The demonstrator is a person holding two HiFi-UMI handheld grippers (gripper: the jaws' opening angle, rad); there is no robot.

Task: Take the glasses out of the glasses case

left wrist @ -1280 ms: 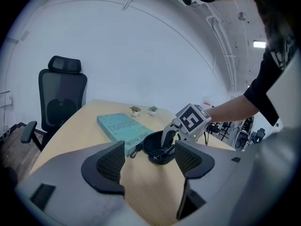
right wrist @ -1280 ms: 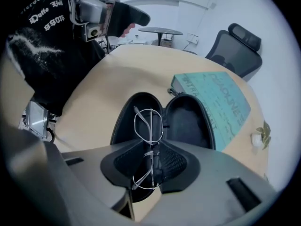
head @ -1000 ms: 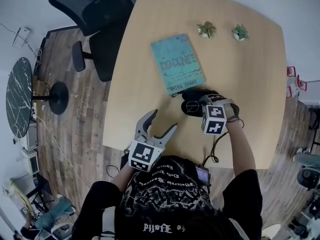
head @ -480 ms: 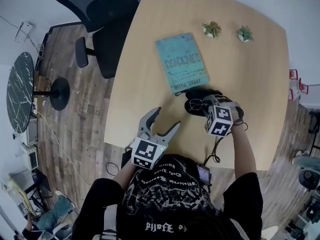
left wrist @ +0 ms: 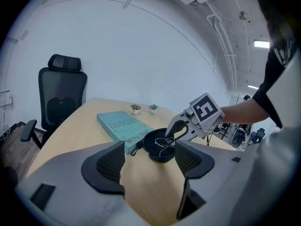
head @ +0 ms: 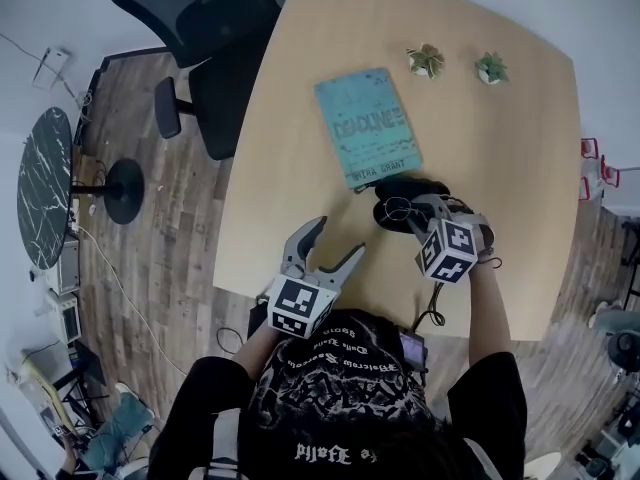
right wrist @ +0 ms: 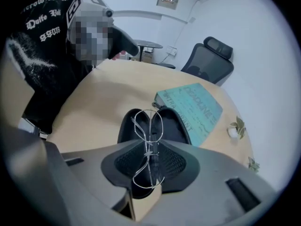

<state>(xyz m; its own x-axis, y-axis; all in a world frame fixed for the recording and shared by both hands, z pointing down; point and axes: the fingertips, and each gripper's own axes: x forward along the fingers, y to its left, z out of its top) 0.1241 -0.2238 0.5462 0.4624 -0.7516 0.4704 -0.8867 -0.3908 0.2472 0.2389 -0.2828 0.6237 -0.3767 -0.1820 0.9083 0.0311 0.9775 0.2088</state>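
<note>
A black glasses case (head: 398, 190) lies open on the wooden table (head: 500, 148), just in front of the teal book. My right gripper (head: 412, 211) points steeply down over it and is shut on the thin wire-frame glasses (right wrist: 148, 147) at their bridge. The lenses stick out above and below the pads, and the open case (right wrist: 175, 125) lies beneath. From the left gripper view, the glasses (left wrist: 163, 141) hang just above the case (left wrist: 157, 152) in the right gripper (left wrist: 175, 132). My left gripper (head: 338, 238) hovers open and empty near the table's front edge, apart from the case.
A teal book (head: 366, 126) lies beyond the case. Two small potted plants (head: 427, 61) (head: 490, 68) stand at the far side. A black office chair (head: 215, 38) stands at the table's left corner, and a round dark side table (head: 40, 188) is on the floor further left.
My right gripper has risen a little and rolled, lifting the glasses up from the case. The left gripper has stayed where it was.
</note>
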